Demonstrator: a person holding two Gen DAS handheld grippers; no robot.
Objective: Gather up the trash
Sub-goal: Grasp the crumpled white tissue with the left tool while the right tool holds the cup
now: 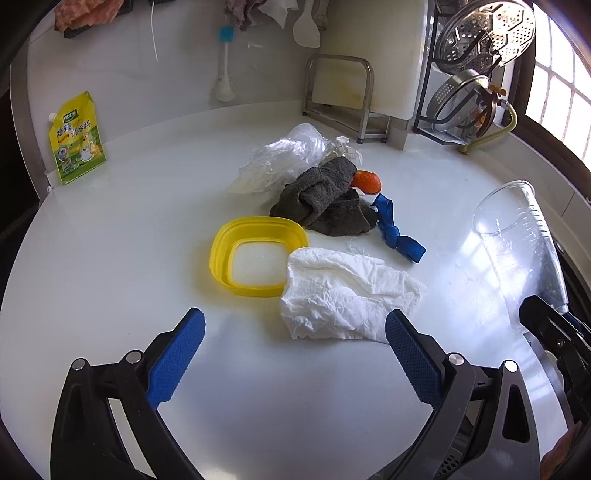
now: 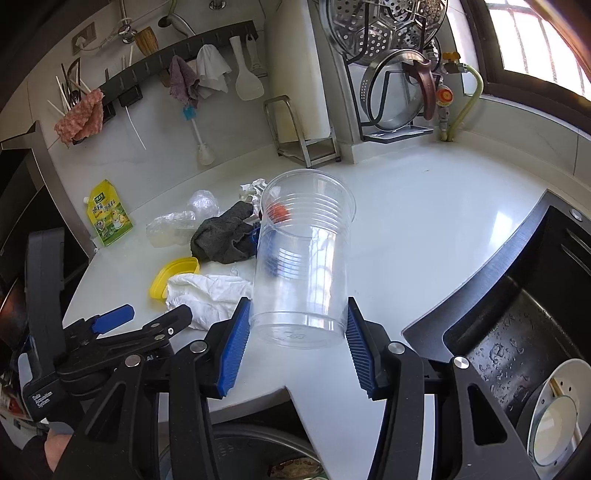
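White kitchen tabletop [image 1: 110, 258], litter heaped mid-surface. Right gripper [image 2: 298, 326] clamped on clear cup [image 2: 303, 258], mouth forward, likely to receive trash. Left gripper [image 1: 295, 354] spread apart, empty, near crumpled tissue [image 1: 343, 295].

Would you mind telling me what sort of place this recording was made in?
Most likely a home kitchen: a white countertop runs beside a dark sink, utensils hang from a wall rail, and a rack holds a steamer tray and pan lids.
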